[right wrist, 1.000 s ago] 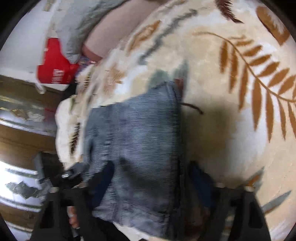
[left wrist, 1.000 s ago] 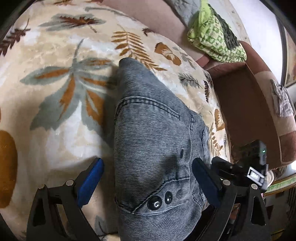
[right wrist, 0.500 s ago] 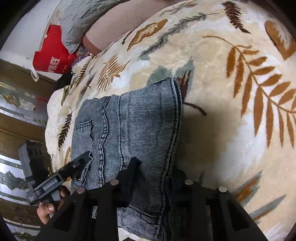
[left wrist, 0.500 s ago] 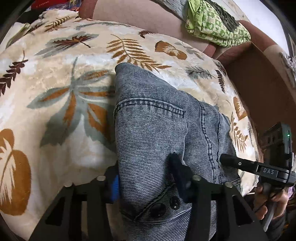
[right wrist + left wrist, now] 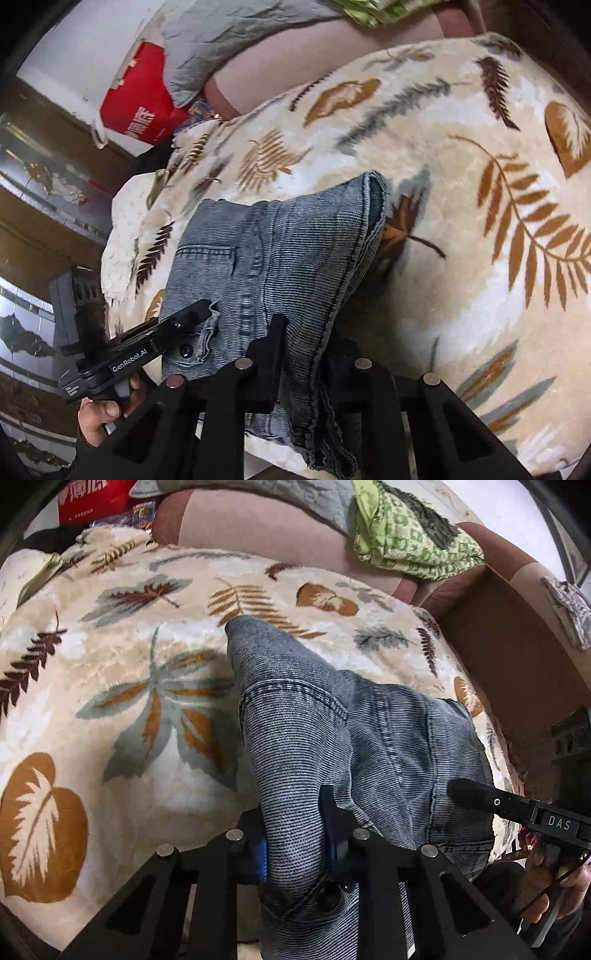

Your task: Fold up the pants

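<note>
Both jaws, just closing, pinch the pants (image 5: 325,738) on a leaf-patterned blanket (image 5: 110,686) covering a sofa (image 5: 258,528).

Colours and patterns we see around the two tools

Between the black fingers of our left tool (image 5: 297,834), one lined with a blue pad, we see the pants (image 5: 332,746): washed grey-blue denim with fine dark ribbing, paler stitched seams and two dark buttons near the waistband. Our right tool (image 5: 301,358) is plain black too, its other side bearing white lettering. Under the pants lies a cream blanket (image 5: 110,686) printed with ochre, rust-brown and grey-green leaves and ferns. Beyond the tools we see a dusty-pink and maroon sofa back (image 5: 258,528), a lime-green cloth with a white and dark pattern (image 5: 410,535), a grey quilted cushion (image 5: 221,40) and a red bag with white characters (image 5: 144,107).
</note>
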`<state>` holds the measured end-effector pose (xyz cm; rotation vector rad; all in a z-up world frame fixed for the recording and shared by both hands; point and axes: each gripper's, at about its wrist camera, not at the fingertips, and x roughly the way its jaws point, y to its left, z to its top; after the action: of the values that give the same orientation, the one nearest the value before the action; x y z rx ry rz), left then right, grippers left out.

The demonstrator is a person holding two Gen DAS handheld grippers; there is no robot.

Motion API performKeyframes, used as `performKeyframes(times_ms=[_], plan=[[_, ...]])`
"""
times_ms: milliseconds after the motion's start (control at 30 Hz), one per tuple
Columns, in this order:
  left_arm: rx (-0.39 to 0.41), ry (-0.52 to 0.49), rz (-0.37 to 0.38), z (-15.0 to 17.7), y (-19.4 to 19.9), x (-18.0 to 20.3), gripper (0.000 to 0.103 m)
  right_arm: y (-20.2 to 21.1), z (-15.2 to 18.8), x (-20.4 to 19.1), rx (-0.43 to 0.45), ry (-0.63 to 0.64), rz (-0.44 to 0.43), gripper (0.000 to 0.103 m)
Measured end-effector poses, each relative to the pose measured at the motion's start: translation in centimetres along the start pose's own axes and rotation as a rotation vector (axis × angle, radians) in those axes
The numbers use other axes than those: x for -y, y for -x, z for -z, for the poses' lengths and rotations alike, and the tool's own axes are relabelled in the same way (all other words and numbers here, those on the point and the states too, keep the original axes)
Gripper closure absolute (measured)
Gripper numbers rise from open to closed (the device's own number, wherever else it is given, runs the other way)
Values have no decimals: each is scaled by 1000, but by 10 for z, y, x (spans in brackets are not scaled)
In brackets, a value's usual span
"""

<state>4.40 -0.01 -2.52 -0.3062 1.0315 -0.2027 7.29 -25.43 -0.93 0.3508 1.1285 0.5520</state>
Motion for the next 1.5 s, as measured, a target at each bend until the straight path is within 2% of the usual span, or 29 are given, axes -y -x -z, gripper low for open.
performKeyframes(times_ms=[300, 667, 800, 933, 1133, 1233, 1300, 1400, 1433, 1467, 1500], plan=[[132, -31, -17, -23, 48, 0, 80, 22, -15, -40, 63, 78, -38, 83], [211, -25, -78, -95, 65, -31, 80, 9, -91, -94, 104, 165, -62, 83], [215, -20, -97, -115, 54, -42, 80, -10, -114, -97, 106, 165, -62, 83], [181, -8, -102, -123, 29, -54, 80, -35, -127, -87, 88, 151, -53, 83], [90, 29, -106, -118, -23, -75, 80, -83, -132, -57, 20, 105, -31, 83], [62, 31, -147, -112, -45, -81, 78, -108, -130, -39, -10, 80, 3, 83], [54, 45, -138, -111, -51, -87, 71, -116, -131, -27, -13, 52, 8, 82], [48, 55, -154, -110, -53, -90, 58, -127, -131, -17, -49, 29, 38, 72], [51, 49, -172, -111, -52, -89, 54, -130, -130, -17, -56, 40, 71, 63], [47, 41, -198, -110, -51, -88, 43, -131, -129, -17, -56, 44, 89, 57], [44, 41, -211, -110, -48, -88, 38, -130, -128, -18, -58, 49, 104, 48]])
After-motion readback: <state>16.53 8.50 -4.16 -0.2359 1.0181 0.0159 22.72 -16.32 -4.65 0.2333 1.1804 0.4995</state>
